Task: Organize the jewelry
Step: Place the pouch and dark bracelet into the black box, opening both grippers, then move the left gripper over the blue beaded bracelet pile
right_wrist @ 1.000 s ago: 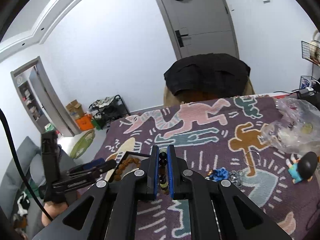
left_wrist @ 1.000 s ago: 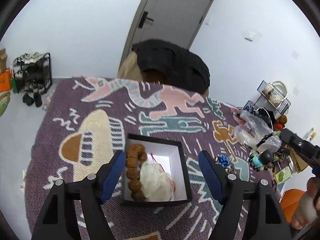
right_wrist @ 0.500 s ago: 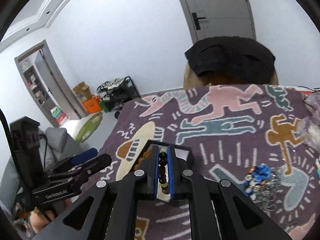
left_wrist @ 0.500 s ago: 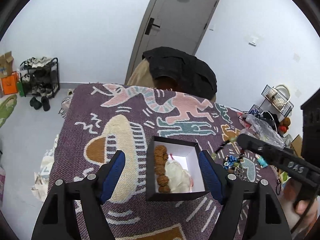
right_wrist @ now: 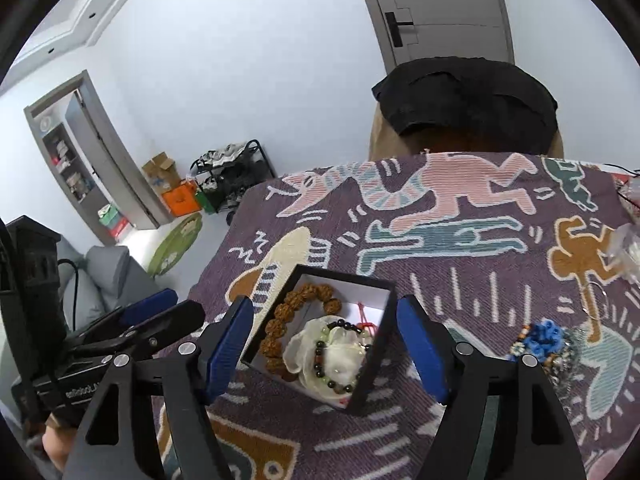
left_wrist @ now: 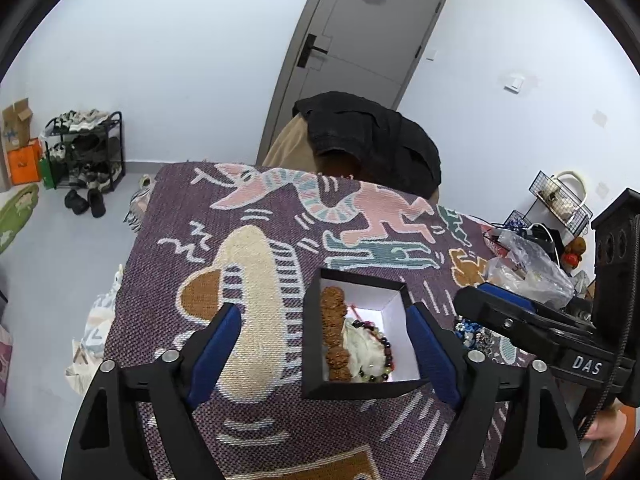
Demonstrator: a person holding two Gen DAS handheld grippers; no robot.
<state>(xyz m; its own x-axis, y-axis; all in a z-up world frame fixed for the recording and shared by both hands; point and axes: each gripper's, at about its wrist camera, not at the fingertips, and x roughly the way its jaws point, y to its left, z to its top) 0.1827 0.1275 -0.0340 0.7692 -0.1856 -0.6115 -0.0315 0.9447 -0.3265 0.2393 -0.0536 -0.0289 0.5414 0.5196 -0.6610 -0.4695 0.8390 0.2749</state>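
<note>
Both tongs, left [left_wrist: 324, 352] and right [right_wrist: 325, 350], are hanging wide open and empty over the black box [right_wrist: 370, 368] on the patterned bench [right_wrist: 460, 280]. A dark bead bracelet [right_wrist: 334, 354] is lying inside on what looks like white cloth; the right view alone is showing its full loop.

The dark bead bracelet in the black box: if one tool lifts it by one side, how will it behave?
The dark bead bracelet would probably hang limp, since its loop drapes over the white pouch. Its round, glossy beads may slip between pads. It looks light.
</note>
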